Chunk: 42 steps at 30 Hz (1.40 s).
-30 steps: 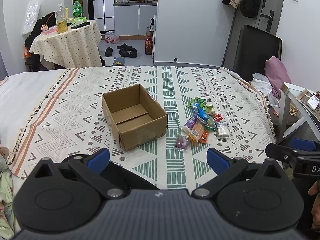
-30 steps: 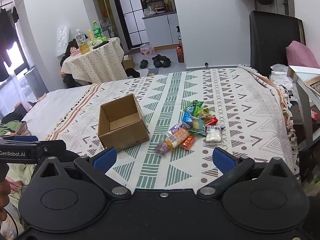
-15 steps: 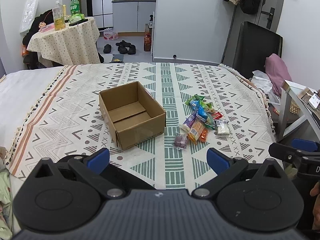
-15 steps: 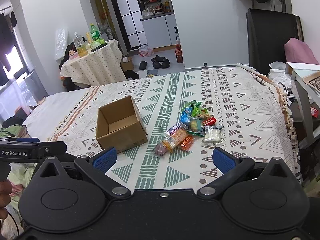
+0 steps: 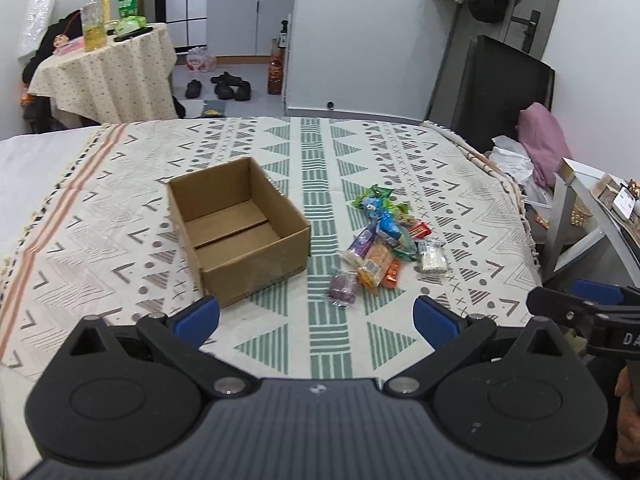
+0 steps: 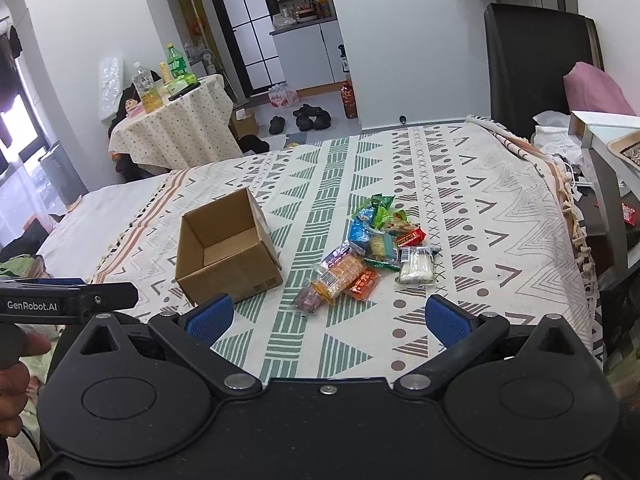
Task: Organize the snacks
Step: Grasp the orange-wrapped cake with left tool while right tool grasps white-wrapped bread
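— Where did we have the two grippers at that moment?

— We held the left gripper and the right gripper above the near edge of the patterned bedspread, side by side. Both had their blue-padded fingers spread wide, with nothing between them.

— And the snacks?

— The pile of snacks lay on the bedspread ahead of us, well apart from either gripper. From the left gripper it sat ahead and a little to the right; from the right gripper it was nearly straight ahead. The nearest piece to us was a purple packet, with an orange packet just beside it and a white packet off to the right of the pile.

— What about the box?

— The open cardboard box stood upright to the left of the pile, near it but not touching. We saw its bare bottom, so no snack was inside. In both views its near corner showed just above the left finger's pad.

— Could we see each other's tools?

— Yes, the right gripper's black finger showed at the right edge of the left view, and the left one, marked GenRobot.AI, at the left edge of the right view.
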Tool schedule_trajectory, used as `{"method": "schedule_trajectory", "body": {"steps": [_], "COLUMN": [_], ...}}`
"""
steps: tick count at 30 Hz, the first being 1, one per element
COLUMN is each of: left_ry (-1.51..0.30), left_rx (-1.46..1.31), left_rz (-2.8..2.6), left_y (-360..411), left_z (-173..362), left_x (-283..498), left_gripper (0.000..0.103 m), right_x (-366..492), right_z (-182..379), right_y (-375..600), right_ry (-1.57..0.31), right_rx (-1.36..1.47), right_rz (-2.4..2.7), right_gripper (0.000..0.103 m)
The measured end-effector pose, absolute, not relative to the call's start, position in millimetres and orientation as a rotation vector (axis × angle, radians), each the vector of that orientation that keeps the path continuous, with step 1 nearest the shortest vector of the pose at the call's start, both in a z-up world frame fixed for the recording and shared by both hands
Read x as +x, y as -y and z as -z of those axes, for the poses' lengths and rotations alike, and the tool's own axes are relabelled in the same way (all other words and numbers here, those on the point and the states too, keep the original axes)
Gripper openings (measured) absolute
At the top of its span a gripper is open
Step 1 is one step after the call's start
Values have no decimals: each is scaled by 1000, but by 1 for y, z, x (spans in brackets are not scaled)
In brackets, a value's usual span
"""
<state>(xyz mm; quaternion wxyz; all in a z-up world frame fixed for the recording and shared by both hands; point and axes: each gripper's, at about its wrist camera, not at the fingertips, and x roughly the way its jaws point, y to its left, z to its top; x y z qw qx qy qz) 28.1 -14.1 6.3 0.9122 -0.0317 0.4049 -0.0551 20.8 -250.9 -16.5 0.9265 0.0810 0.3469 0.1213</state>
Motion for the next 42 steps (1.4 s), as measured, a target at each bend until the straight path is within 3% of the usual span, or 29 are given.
{"method": "schedule_trajectory", "body": {"steps": [33,42], "left_ry": [-1004,-1069], "left_rx": [-76,-103], "left_rz": [137,152], "left_y": [80,97], "left_z": [98,134], "left_x": [161,188], "left_gripper": [100,90], "right_x": [134,165], "right_z": [103,128], "right_y": [302,308], "right_ry": [-806,-867], "right_rx": [326,362], "right_rz": [-135,-130], "right_gripper": [102,101]}}
